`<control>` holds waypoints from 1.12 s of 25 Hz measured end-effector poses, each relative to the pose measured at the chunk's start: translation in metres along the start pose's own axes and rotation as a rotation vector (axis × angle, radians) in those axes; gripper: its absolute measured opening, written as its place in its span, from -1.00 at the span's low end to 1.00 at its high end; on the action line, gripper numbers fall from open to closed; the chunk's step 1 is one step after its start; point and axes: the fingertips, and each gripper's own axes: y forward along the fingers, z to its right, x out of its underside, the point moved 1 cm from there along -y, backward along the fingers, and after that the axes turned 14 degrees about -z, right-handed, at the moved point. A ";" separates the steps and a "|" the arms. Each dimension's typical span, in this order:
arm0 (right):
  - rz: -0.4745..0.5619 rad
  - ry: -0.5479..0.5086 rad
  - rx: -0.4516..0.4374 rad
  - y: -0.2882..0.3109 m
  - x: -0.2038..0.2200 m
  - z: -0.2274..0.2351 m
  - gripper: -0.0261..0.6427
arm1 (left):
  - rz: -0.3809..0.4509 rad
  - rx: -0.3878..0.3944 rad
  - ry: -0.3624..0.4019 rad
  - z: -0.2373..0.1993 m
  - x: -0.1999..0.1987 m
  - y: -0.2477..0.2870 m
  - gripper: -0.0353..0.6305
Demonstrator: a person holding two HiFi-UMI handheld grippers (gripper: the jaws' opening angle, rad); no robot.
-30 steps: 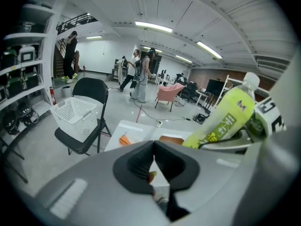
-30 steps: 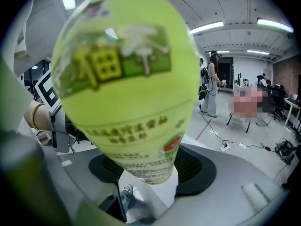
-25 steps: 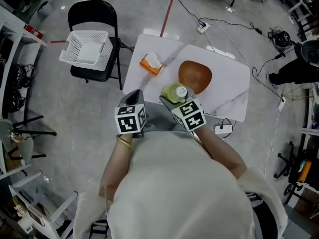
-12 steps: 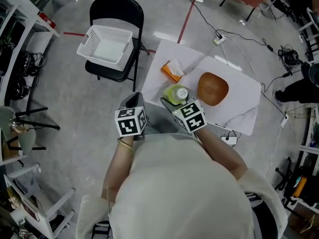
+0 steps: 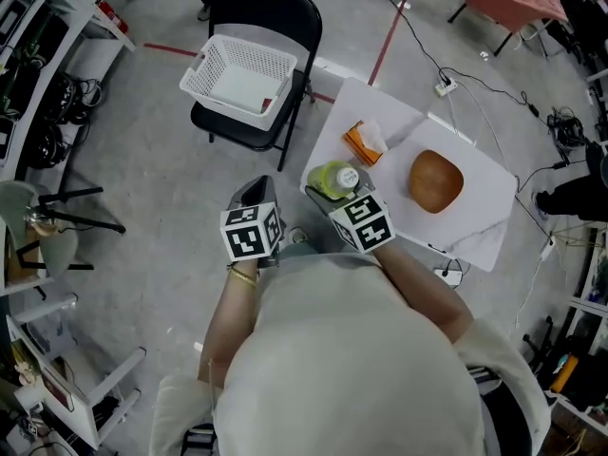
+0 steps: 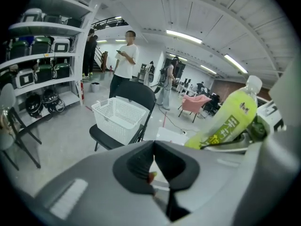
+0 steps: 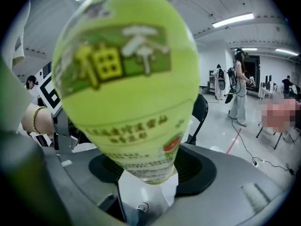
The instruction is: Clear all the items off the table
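A green drinks bottle point(image 5: 331, 176) with a white cap is clamped in my right gripper point(image 5: 334, 192), and it fills the right gripper view point(image 7: 127, 79). That gripper hangs over the near left corner of the white table point(image 5: 480, 236). My left gripper point(image 5: 249, 196) is shut and empty, over the floor between the table and the chair. In the left gripper view the jaws point(image 6: 153, 166) meet, and the bottle point(image 6: 230, 121) shows at the right. A brown bowl point(image 5: 436, 180) and an orange pack with a white tissue point(image 5: 365, 142) lie on the table. A white basket point(image 5: 242, 79) sits on a black folding chair point(image 5: 275, 12).
Shelving with gear lines the left side point(image 5: 38, 84). Cables and a power strip point(image 5: 446, 275) lie on the floor around the table. A person point(image 6: 124, 60) stands behind the chair in the left gripper view. A red tape line point(image 5: 385, 55) runs beyond the table.
Both grippers have swung left off the table, the right one carrying the bottle. The basket and chair have come closer, and the bowl and orange pack have slid right in the head view.
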 end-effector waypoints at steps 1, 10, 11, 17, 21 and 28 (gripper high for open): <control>-0.001 -0.006 -0.006 0.004 -0.005 -0.004 -0.02 | 0.001 -0.004 -0.009 -0.008 -0.001 -0.002 -0.87; -0.011 -0.060 -0.044 0.031 -0.044 -0.013 -0.02 | 0.013 -0.052 -0.082 -0.054 -0.007 -0.006 -0.87; -0.013 -0.063 -0.049 0.034 -0.047 -0.011 -0.02 | 0.014 -0.059 -0.092 -0.058 -0.009 -0.005 -0.87; -0.020 -0.091 -0.084 0.053 -0.066 0.000 -0.02 | 0.026 -0.089 -0.130 -0.070 -0.025 0.003 -0.87; -0.016 -0.133 -0.112 0.069 -0.091 0.010 -0.02 | 0.024 -0.105 -0.141 -0.078 -0.043 0.012 -0.87; -0.008 -0.193 -0.148 0.091 -0.132 0.031 -0.02 | 0.022 -0.131 -0.180 -0.093 -0.078 0.031 -0.87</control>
